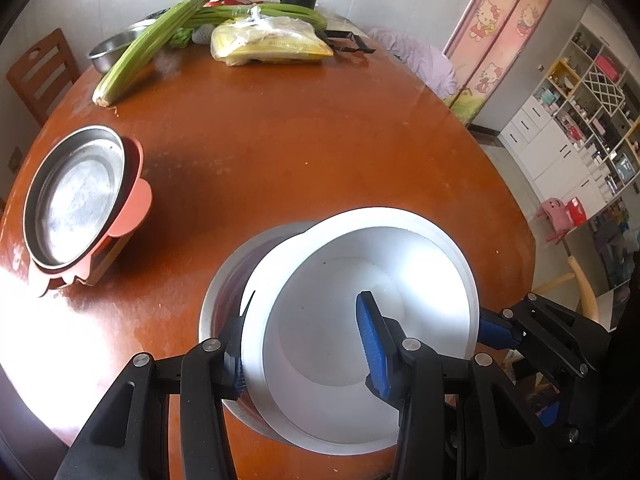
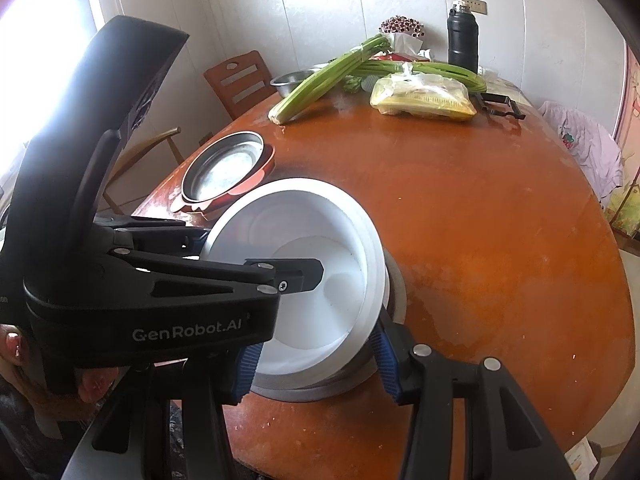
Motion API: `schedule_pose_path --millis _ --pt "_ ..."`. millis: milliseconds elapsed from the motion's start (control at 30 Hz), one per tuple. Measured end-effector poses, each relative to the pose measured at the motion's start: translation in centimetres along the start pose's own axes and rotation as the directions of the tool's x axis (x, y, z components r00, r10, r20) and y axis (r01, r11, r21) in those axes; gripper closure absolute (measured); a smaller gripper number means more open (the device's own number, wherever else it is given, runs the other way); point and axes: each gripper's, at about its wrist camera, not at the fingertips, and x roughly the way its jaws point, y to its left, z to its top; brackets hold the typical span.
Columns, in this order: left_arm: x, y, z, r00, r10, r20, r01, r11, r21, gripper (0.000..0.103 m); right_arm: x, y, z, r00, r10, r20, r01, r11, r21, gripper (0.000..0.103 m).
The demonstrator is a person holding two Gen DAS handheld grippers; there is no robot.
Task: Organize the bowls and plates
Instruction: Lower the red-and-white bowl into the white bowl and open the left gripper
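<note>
Here two tongs flank one white bowl atop one steel bowl.

Location: a home dining area. A round wooden dining table carries groceries: celery stalks, a bagged yellow food package and a black thermos. Wooden chairs stand at the wall. A cartoon-cat wardrobe, white shelving and a child's pink stool indicate family living quarters.
</note>
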Motion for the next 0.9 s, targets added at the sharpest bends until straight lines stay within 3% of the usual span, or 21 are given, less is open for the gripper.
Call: schedule_pose_path --millis 900 --pt "-0.4 1.1 -0.6 0.999 0.02 0.038 -0.02 1.0 0.0 0.056 0.7 0.3 0.0 0.998 -0.064 0.011 0.065 0.998 -0.019 0.053"
